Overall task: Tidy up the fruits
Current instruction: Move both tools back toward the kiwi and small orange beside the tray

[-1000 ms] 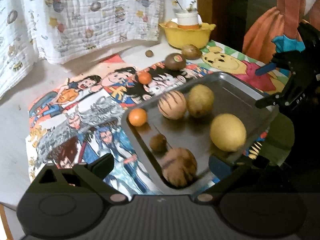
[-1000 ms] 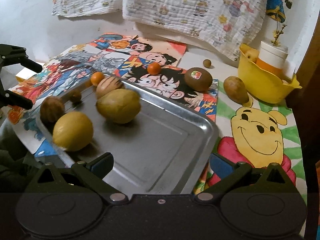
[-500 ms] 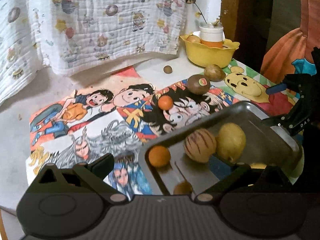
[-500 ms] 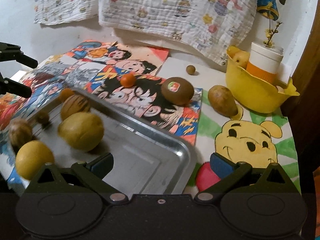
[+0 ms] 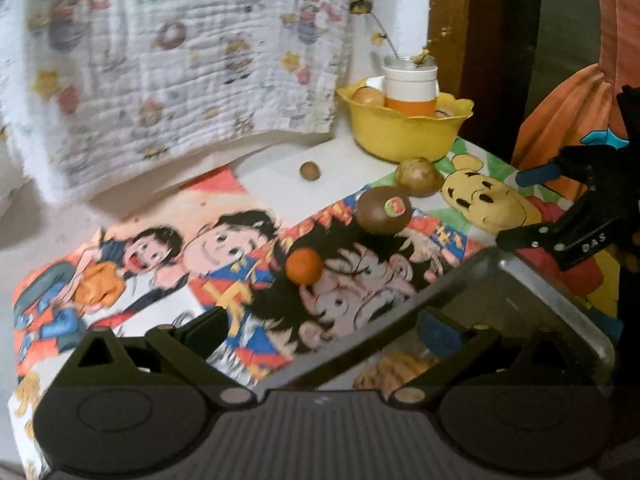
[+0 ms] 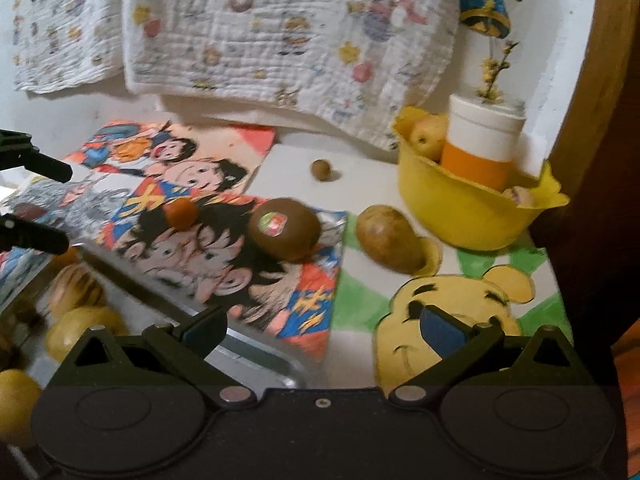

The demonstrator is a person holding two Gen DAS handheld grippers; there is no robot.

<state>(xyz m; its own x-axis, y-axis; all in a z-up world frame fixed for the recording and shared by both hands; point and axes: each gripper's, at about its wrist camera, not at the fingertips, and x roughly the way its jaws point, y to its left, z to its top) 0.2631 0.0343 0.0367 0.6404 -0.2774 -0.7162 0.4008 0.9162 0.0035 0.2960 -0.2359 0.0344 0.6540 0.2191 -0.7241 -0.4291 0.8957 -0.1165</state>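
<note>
A metal tray holds several fruits, among them a striped one and yellow ones. On the cartoon mats lie a small orange, a kiwi with a sticker, a brown pear and a small brown nut. These also show in the right wrist view: orange, kiwi, pear. My left gripper is open over the tray's near edge. My right gripper is open over the tray's corner and the mat.
A yellow bowl with a white-and-orange jar and fruit stands at the back right. A patterned cloth hangs on the wall behind. A person in orange is at the right.
Both grippers moved forward and tilted up. The tray and its fruits slid toward the bottom of both views; the kiwi, pear and yellow bowl look nearer.
</note>
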